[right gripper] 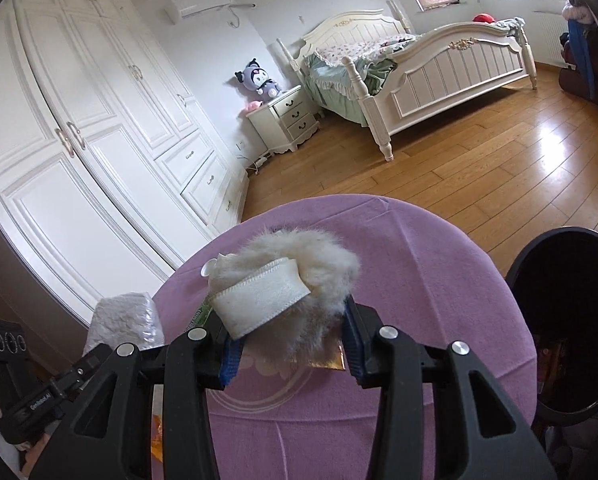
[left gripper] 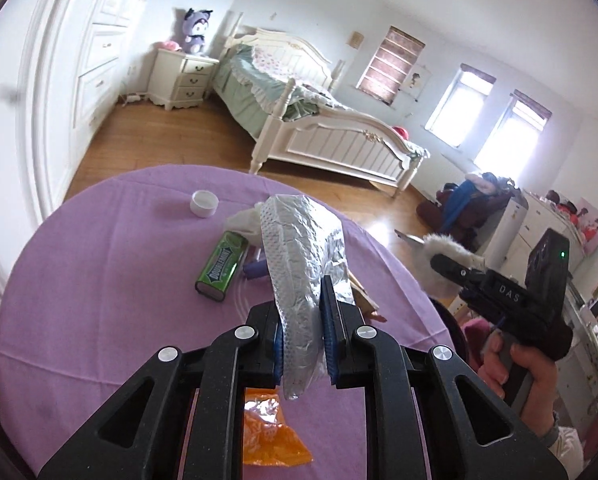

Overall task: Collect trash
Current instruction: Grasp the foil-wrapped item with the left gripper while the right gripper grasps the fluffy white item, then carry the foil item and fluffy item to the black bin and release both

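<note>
Foil wrapper (left gripper: 299, 264), lower end hidden

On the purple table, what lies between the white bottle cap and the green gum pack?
Nothing: in the left wrist view only bare purple tablecloth separates the white cap from the green gum pack.

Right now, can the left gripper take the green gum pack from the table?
Probably not yet. The left gripper is shut on a silver foil wrapper, so it has no free grip. The green gum pack itself lies uncovered on the purple tablecloth.
</note>
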{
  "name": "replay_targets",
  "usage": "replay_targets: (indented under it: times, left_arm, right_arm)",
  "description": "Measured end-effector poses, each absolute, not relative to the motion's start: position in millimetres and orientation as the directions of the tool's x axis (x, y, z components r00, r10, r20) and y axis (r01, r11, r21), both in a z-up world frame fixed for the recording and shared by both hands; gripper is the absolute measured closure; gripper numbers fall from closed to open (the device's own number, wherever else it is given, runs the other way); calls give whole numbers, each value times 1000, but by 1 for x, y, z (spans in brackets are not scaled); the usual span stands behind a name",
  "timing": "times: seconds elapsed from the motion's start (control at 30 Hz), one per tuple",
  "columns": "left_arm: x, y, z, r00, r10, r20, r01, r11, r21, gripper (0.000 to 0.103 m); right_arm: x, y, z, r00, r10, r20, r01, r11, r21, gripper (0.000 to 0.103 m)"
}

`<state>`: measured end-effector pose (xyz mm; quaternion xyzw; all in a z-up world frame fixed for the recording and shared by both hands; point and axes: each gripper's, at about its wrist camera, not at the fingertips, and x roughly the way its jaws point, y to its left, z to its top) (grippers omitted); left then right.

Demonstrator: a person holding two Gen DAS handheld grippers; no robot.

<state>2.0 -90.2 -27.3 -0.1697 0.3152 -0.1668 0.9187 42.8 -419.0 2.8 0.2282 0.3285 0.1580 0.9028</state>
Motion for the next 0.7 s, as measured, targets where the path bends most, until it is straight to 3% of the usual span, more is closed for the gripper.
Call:
replay_targets:
  times: [0.33, 0.7]
  left_arm:
    - [-6, -102, 9, 777, -404, -484, 216, 892, -398, 87]
    - [24, -173, 5, 698, -494, -519, 315, 862, -397, 87]
  right_arm:
    - [23, -442, 11, 758, 455, -468, -147, 817, 558, 62]
    - [19, -490, -2, 781, 419, -462, -79, 802, 592, 62]
